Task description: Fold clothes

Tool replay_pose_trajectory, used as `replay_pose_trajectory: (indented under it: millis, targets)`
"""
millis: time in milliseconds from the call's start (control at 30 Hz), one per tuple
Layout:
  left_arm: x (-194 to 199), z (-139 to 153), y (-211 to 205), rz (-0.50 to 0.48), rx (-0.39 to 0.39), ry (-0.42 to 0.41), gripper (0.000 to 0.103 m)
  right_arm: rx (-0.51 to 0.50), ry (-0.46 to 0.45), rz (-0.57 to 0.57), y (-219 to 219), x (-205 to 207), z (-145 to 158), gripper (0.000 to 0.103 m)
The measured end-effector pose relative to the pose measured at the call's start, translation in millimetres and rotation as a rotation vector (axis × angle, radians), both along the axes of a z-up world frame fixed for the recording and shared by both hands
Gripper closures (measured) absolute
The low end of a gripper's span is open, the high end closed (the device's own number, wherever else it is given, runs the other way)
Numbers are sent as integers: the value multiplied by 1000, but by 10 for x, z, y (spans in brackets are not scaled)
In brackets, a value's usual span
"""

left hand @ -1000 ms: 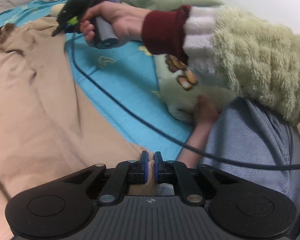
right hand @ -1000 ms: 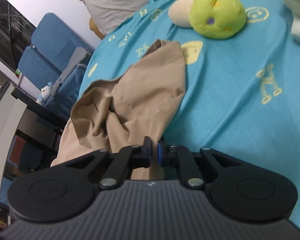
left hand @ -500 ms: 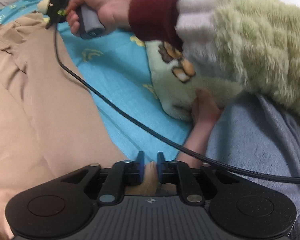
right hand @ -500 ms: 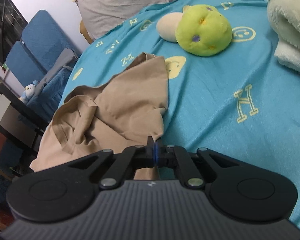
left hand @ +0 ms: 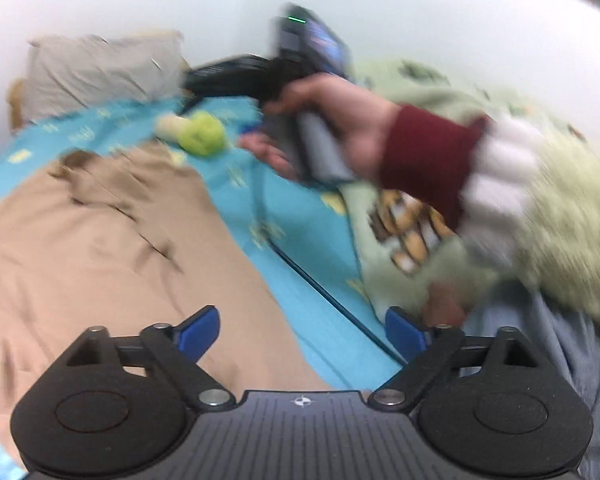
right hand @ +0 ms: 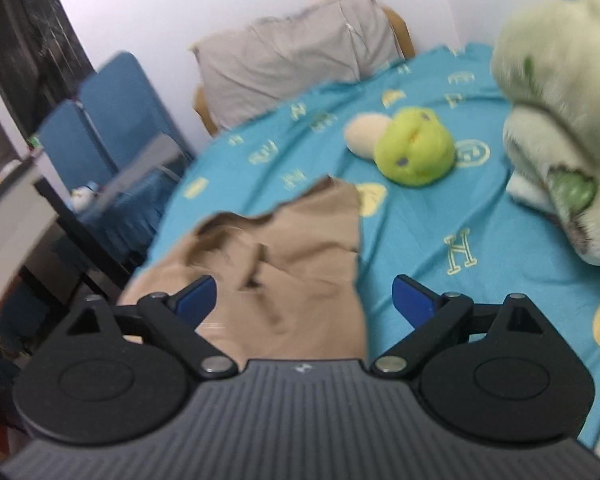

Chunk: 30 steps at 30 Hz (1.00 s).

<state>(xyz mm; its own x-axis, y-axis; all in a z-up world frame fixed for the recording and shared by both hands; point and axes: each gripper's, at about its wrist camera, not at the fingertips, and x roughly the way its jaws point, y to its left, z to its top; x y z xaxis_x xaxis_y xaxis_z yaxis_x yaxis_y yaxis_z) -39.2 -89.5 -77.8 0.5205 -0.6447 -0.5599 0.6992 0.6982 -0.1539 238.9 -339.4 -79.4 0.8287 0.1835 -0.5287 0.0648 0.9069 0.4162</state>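
Observation:
A tan garment (left hand: 100, 248) lies spread on the blue patterned bedsheet (left hand: 320, 308). It also shows in the right wrist view (right hand: 292, 264), with a rumpled far end. My left gripper (left hand: 302, 330) is open and empty above the garment's near right edge. My right gripper (right hand: 304, 300) is open and empty above the garment's near end. In the left wrist view the right gripper's body (left hand: 260, 76) is held up in a hand, blurred by motion.
A green plush toy (right hand: 414, 152) lies on the sheet beyond the garment. A grey pillow (right hand: 296, 48) is at the bed's head. A pale green fluffy blanket (right hand: 564, 112) lies at the right. Blue chairs (right hand: 112, 120) stand left of the bed. A black cable (left hand: 324, 292) crosses the sheet.
Both grippers were shut on the garment's edge; now both are open and raised off it. The garment lies flat on the bed.

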Motion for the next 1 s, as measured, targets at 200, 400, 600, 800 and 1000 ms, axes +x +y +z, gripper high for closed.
replay_pose_trajectory:
  millis: [200, 400, 600, 800, 1000]
  targets:
    - [-49, 227, 374, 166, -21, -137, 0, -27, -141, 20, 287, -796, 422, 7]
    - [164, 240, 697, 313, -59, -87, 0, -87, -185, 8, 465, -1341, 406, 7]
    - [932, 191, 1152, 497, -174, 81, 0, -65, -219, 10, 562, -1553, 351, 7]
    - [2170, -147, 1908, 799, -320, 269, 2, -51, -251, 32, 637, -1492, 258, 7]
    - [2958, -681, 2581, 977, -507, 380, 10, -36, -216, 34, 687, -1352, 117, 7]
